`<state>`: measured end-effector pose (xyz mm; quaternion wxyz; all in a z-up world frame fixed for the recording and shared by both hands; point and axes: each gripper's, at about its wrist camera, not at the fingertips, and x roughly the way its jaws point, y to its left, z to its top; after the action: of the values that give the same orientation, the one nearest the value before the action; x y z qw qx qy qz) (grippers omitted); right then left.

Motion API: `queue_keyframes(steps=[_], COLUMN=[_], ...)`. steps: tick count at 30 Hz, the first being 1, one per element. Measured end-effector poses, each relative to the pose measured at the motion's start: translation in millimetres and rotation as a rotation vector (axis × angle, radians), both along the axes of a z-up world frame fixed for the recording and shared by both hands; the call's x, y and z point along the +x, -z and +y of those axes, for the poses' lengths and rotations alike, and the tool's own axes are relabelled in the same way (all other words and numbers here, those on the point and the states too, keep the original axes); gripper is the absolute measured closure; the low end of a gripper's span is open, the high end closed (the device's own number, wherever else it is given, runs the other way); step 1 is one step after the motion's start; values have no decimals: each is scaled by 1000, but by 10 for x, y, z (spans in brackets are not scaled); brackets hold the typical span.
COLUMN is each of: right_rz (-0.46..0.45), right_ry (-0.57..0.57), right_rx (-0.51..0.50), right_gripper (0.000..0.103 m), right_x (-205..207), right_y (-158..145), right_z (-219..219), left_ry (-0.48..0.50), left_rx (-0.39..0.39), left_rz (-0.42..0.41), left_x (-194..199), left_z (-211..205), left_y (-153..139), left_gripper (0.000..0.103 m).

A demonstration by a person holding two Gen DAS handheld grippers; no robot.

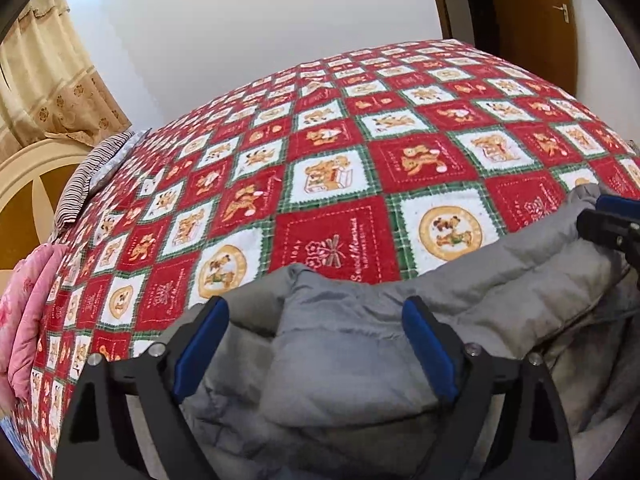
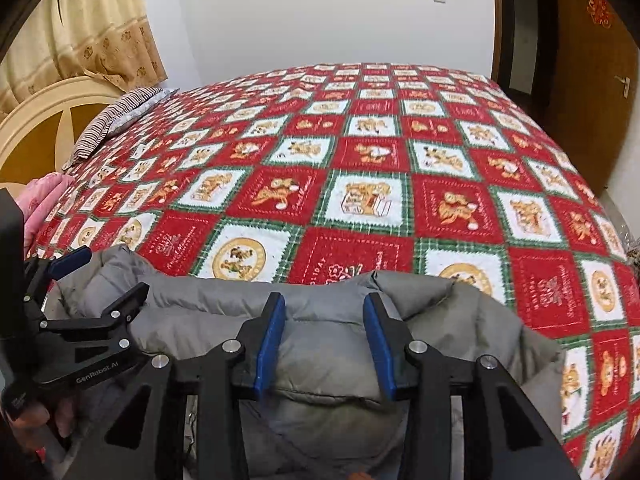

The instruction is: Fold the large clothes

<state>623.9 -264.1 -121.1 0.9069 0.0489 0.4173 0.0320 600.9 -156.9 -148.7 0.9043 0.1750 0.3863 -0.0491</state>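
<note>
Grey padded jacket (image 1: 344, 364), puffy and quilted in wide panels, bunched in soft rumpled folds at the near edge of the bed, spread sideways over the red, white and green checked blanket, its upper edge humped and uneven, the fabric matte and creased.

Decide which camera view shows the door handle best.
The right wrist view: the door handle stands clear against the brown door. In the left wrist view the handle appears too, but smaller, near the top edge.
</note>
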Motion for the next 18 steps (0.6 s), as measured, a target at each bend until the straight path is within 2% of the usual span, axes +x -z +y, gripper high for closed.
queue_keyframes(steps=[4, 6, 10, 18], right_rz=[20, 25, 44, 46], right_ry=[-25, -39, -60, -57], right_rx=[-27, -45, -79, -142], right_gripper=[61, 61, 61, 61], right_x=[-5, -24, -7, 29], right_y=[116, 170, 315, 460], right_z=[7, 9, 47, 131], left_ry=[-13, -18, -24, -34], left_rx=[-9, 7, 20, 32], left_rz=[9, -3, -18, -30], left_x=[42, 32, 31, 53], left_z=[11, -1, -24, -47], left_y=[83, 135, 253, 308], left_gripper=[8, 2, 0, 0])
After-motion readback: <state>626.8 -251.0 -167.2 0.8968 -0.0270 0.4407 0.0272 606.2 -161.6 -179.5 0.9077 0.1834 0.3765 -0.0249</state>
